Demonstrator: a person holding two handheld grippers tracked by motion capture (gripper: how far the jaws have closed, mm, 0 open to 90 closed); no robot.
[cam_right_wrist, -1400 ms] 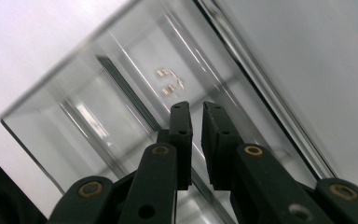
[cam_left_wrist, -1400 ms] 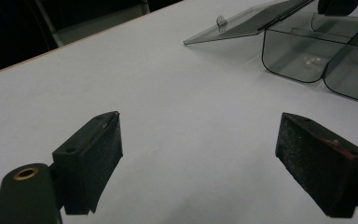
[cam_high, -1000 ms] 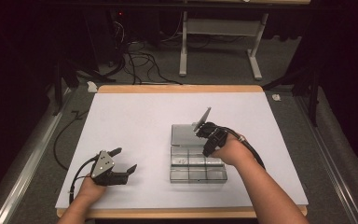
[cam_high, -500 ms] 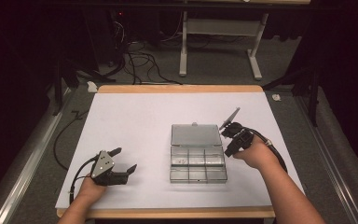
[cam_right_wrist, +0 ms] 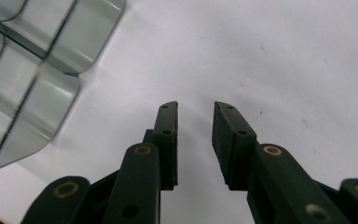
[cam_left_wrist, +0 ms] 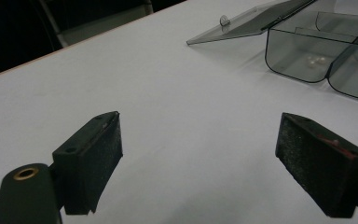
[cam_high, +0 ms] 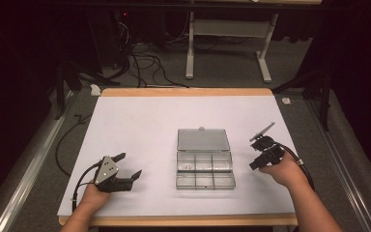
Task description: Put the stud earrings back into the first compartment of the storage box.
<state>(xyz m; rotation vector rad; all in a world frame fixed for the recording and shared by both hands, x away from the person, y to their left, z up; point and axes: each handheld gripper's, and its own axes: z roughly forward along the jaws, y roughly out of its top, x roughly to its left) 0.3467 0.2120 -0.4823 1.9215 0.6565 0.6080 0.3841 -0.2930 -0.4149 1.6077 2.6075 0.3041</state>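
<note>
A person's two forearms enter from the near edge of a white-topped bench (cam_high: 140,121), each hand holding a two-jaw gripper.

Nearest, at the left, the left gripper (cam_high: 125,166) rests low on the bench near the front edge. Its jaws are spread wide with nothing between them. In the left gripper view, bare white surface lies between the two black pads (cam_left_wrist: 91,161).

At the right, slightly farther in, the right gripper (cam_high: 261,150) hangs just above the bench. Its jaws have just been opening and now stand a narrow gap apart, holding nothing. The right gripper view shows plain white surface between them.

Between the two hands, a little farther back, lies a clear plastic compartment box (cam_high: 205,171). It is divided into six small cells in two rows of three. Its long axis runs across the bench from left to right. Its hinged lid (cam_high: 203,139) is thrown open and lies flat behind it, away from the person. A few tiny pale items sit in one cell, too small to identify.

The box lies just to the left of the right gripper, close beside it. The left gripper is well apart from the box. The right hand therefore looks better placed to reach it next.

Beyond the bench, cables and a metal frame stand on a dark floor.
</note>
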